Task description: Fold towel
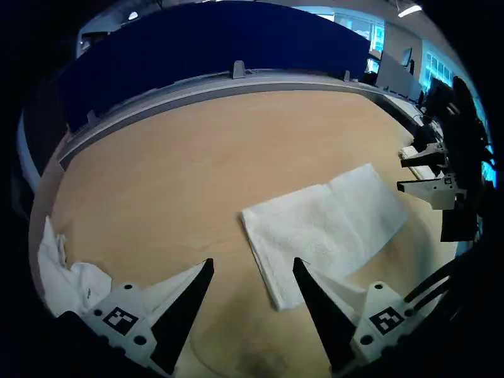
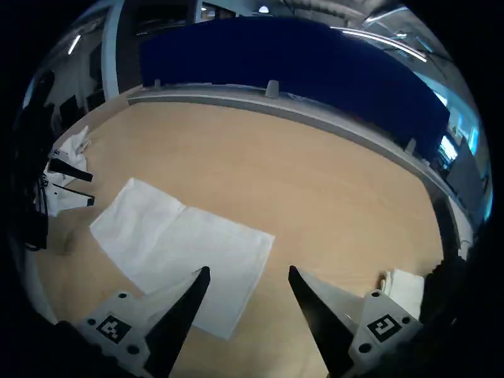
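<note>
A white towel (image 1: pixel 327 230) lies flat on the wooden table (image 1: pixel 208 164), folded into a long rectangle with a crease across its middle. My left gripper (image 1: pixel 252 268) hovers open just above its near left corner, nothing between the fingers. In the right gripper view the same towel (image 2: pixel 183 249) lies to the left and my right gripper (image 2: pixel 247 274) stands open over its near right edge. The right gripper (image 1: pixel 423 173) also appears at the far right of the left gripper view, and the left gripper (image 2: pixel 70 179) at the left edge of the right gripper view.
A crumpled white cloth (image 1: pixel 66 280) sits at the table's left edge. Another folded white cloth (image 2: pixel 406 290) lies at the near right. A blue partition (image 1: pixel 214 44) with a grey rail runs along the back of the table.
</note>
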The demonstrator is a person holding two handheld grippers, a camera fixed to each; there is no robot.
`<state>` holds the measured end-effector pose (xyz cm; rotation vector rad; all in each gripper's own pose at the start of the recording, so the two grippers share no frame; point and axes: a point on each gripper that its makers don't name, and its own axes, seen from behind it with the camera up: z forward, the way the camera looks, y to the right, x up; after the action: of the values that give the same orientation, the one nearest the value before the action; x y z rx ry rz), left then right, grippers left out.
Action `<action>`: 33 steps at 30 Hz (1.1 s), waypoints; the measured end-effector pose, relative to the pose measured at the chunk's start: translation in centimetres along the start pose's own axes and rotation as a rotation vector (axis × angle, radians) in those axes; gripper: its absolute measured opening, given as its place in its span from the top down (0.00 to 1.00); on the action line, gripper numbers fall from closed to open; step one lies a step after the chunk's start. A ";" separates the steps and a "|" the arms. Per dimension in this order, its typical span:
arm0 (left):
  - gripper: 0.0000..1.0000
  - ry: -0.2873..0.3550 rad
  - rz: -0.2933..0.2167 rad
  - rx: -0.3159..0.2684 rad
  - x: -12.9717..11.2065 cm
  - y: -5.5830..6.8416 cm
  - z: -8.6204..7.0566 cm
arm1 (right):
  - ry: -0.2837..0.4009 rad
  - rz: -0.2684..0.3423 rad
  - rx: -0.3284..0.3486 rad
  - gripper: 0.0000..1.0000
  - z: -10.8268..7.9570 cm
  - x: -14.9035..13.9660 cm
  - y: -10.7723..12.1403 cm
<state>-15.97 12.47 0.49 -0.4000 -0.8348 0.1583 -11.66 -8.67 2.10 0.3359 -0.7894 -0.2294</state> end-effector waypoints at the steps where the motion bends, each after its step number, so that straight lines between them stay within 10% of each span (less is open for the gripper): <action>1: 0.07 0.001 0.000 0.001 0.0 0.0 -0.1 | -0.001 -0.001 0.002 0.03 0.0 0.0 -0.1; 33: 0.07 -0.004 -0.062 0.081 -4.5 -1.1 -4.6 | -0.066 -0.016 0.057 0.03 -2.1 -5.4 -2.1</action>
<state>-15.54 8.84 -4.86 -0.2977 -0.8406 0.1345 -13.98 -8.37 -3.62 0.3896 -0.8593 -0.2338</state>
